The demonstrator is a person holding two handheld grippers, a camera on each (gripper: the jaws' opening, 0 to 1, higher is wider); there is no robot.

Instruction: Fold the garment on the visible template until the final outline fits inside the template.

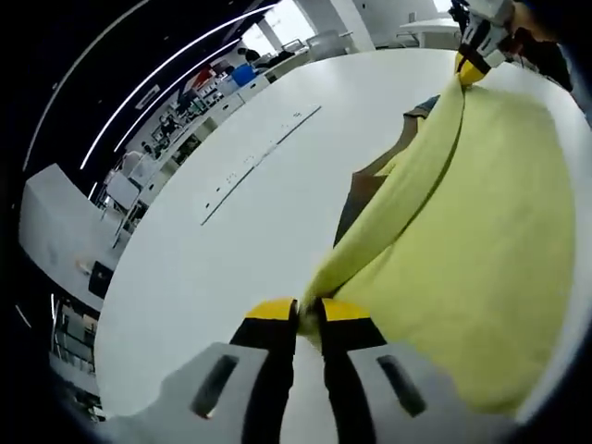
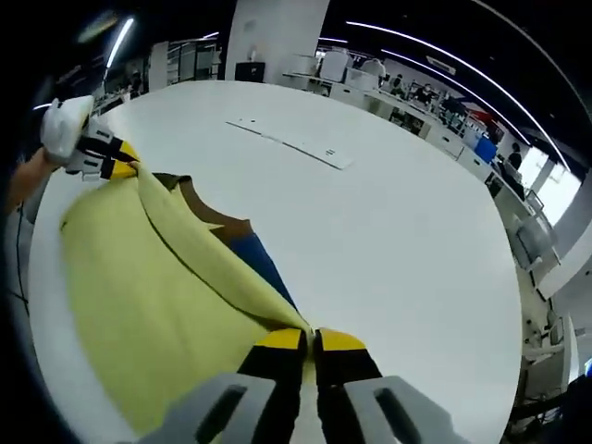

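Both claws pinch one edge of the yellow garment (image 1: pixel 481 240), left claw (image 1: pixel 309 313) and right claw (image 2: pixel 311 340) closed, stretching it taut to fold toward the brown template (image 2: pixel 217 215) at eleven o'clock on the desk (image 2: pixel 388 240).

A broad white surface (image 2: pixel 398 231) stretches away under a dark ceiling crossed by long thin light strips (image 2: pixel 416 37). Beyond its far edge stand rows of desks (image 1: pixel 185 125) crowded with equipment and chairs, a wide white pillar (image 2: pixel 277 37), and bright windows (image 1: pixel 291 23) letting in daylight. A pale flat strip (image 2: pixel 296 143) lies on the surface, well away from its edges.
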